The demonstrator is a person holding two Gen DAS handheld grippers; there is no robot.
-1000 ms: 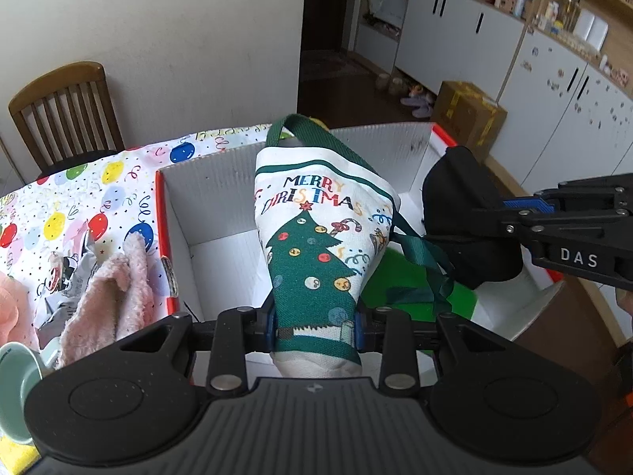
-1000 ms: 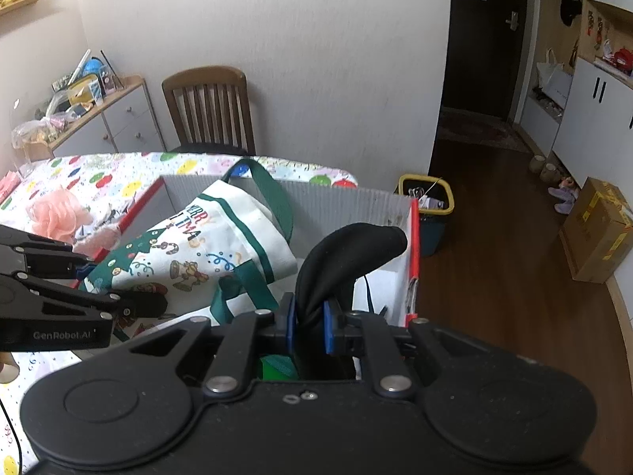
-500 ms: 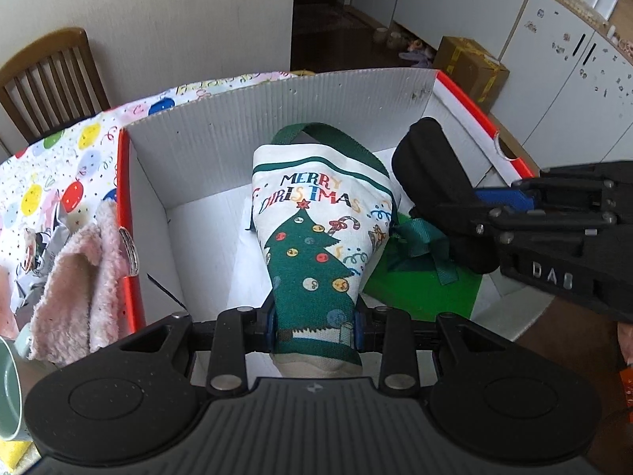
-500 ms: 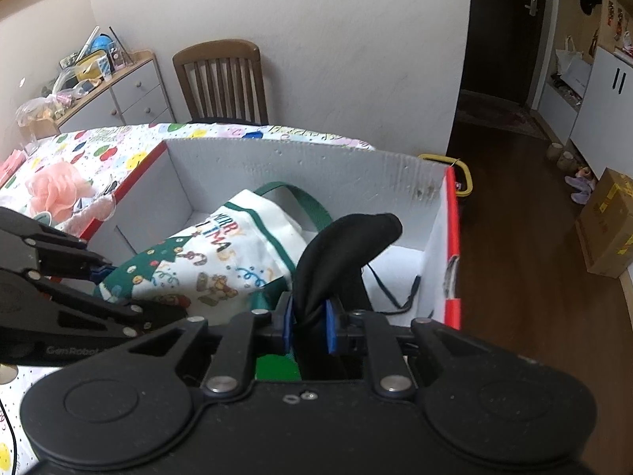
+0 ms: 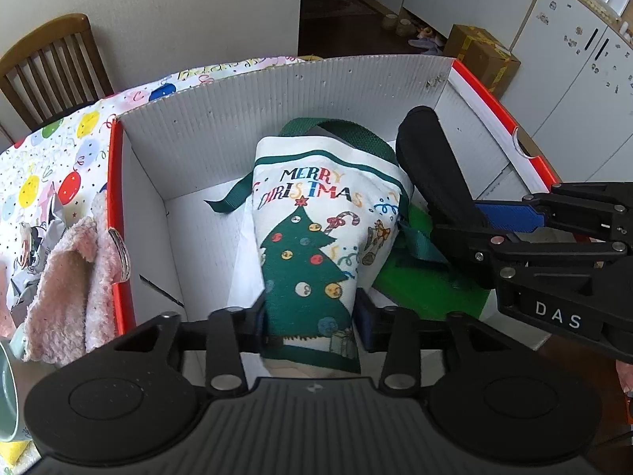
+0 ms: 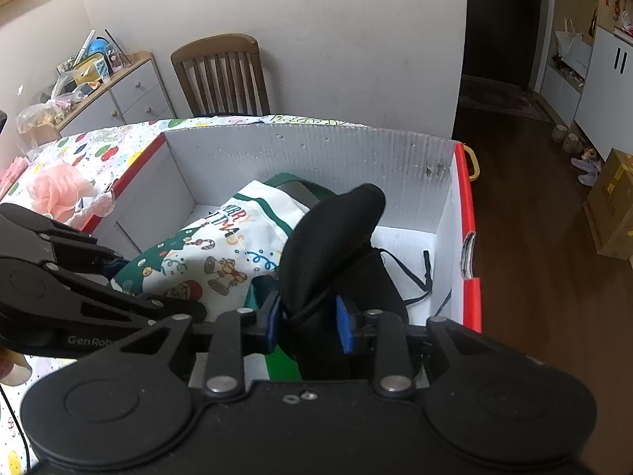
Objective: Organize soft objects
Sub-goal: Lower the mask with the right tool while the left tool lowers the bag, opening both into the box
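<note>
A white "Merry Christmas" tote bag (image 5: 312, 233) with green straps lies inside the white box with red rim (image 5: 277, 95). My left gripper (image 5: 310, 318) still has the bag's bottom between its fingers, with small gaps at the sides. It also shows in the right wrist view (image 6: 205, 253). My right gripper (image 6: 306, 322) holds a black soft item (image 6: 328, 237), with its fingers spread a little around it, over the box's right side (image 6: 461, 213). The black item (image 5: 435, 166) shows in the left wrist view too.
A green flat item (image 5: 431, 289) lies on the box floor. Pink fluffy cloth (image 5: 67, 277) hangs by the box's left wall. A pink pouf (image 6: 55, 190) lies on the balloon-print tablecloth (image 5: 47, 166). A wooden chair (image 6: 221, 75) stands behind the table. A mint cup (image 5: 6, 392) sits at lower left.
Both grippers have lowered their items deeper into the box. The fingers of both grippers have spread slightly around the bag and the black item.
</note>
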